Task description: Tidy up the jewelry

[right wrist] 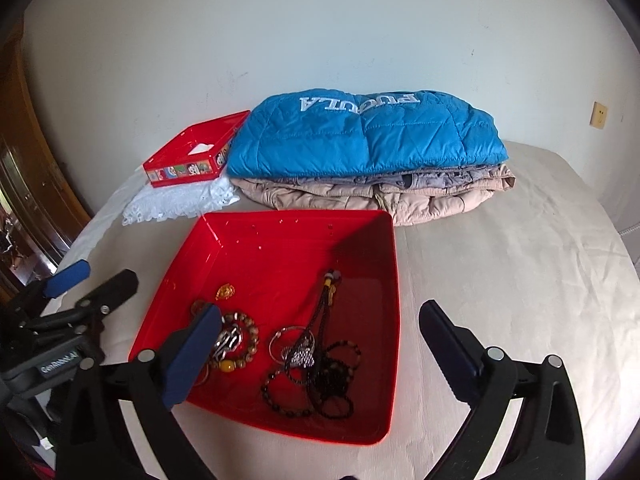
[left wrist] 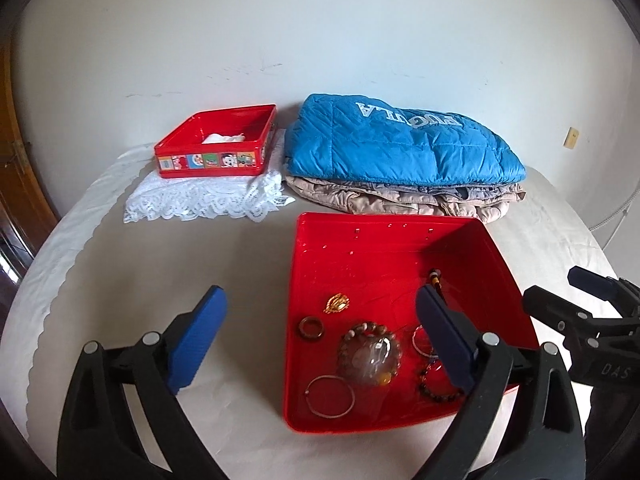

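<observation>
Your left tool (left wrist: 320,312) hangs released, its blue pads (left wrist: 200,332) spread wide with nothing between them: the left pad is over the bare cream surface (left wrist: 160,272), the right one over the near part of the red tray (left wrist: 400,236). At the far left of the surface a red tin with cartoon panels (left wrist: 208,160) sits on a white lace cloth (left wrist: 200,200), with something white inside it. To the right of the tin lies a folded blue quilted jacket (left wrist: 400,148) stacked on a beige garment (left wrist: 400,200), both against the pale wall. In front of them sits the red tray, and the jewelry is all in its near half: from the left, a brown ring (left wrist: 311,328), a gold pendant (left wrist: 337,303) just behind it, a plain silver bangle (left wrist: 330,396) at the near edge, a beaded bracelet (left wrist: 370,354) with a clear charm lying on it, then a thin hoop (right wrist: 288,342) and a dark bead bracelet (right wrist: 286,396), and a black cord necklace (right wrist: 328,320) that runs back toward the tray's middle and tangles with them. Your right tool (right wrist: 320,340) is likewise released, jaws wide apart and grasping nothing; its left pad (right wrist: 192,360) hangs over the tray's near left corner, and its right pad is over the bare surface beyond the tray's right wall.
</observation>
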The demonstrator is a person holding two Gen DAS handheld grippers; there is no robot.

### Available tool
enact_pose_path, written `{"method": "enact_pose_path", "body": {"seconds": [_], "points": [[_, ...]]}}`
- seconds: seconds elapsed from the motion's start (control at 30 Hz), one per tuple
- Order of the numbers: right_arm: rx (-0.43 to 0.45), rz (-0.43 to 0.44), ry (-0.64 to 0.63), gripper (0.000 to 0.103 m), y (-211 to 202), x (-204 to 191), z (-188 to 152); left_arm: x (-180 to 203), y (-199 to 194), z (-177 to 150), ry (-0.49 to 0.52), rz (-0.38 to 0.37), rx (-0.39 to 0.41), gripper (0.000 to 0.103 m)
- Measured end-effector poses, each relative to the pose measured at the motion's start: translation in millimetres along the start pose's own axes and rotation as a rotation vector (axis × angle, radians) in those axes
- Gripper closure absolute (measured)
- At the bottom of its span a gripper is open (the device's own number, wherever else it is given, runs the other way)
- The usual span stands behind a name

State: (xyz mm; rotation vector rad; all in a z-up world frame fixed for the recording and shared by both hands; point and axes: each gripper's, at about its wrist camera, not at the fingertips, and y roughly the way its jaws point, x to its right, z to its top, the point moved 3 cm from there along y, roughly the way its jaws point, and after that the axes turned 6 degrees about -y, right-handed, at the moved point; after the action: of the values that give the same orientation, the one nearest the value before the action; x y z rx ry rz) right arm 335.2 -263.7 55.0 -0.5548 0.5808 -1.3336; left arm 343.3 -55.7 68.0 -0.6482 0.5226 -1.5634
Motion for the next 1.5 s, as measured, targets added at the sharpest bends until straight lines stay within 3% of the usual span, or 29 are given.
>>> {"method": "enact_pose_path", "body": {"seconds": [0.5,0.87,1.5], "points": [[-0.046,0.026,0.025,0.004,-23,-4,-28,-18,-13,-29,-0.042,-0.002,-0.101,0.007],[-0.135,0.065,0.025,0.004,0,-10,-42,-21,-1,-37,-0.043,0.011,-0.131,0.007],[-0.146,0.053,0.014,0.004,-2,-16,-44,-20,1,-40,-0.031,0.027,-0.131,0.007]]}}
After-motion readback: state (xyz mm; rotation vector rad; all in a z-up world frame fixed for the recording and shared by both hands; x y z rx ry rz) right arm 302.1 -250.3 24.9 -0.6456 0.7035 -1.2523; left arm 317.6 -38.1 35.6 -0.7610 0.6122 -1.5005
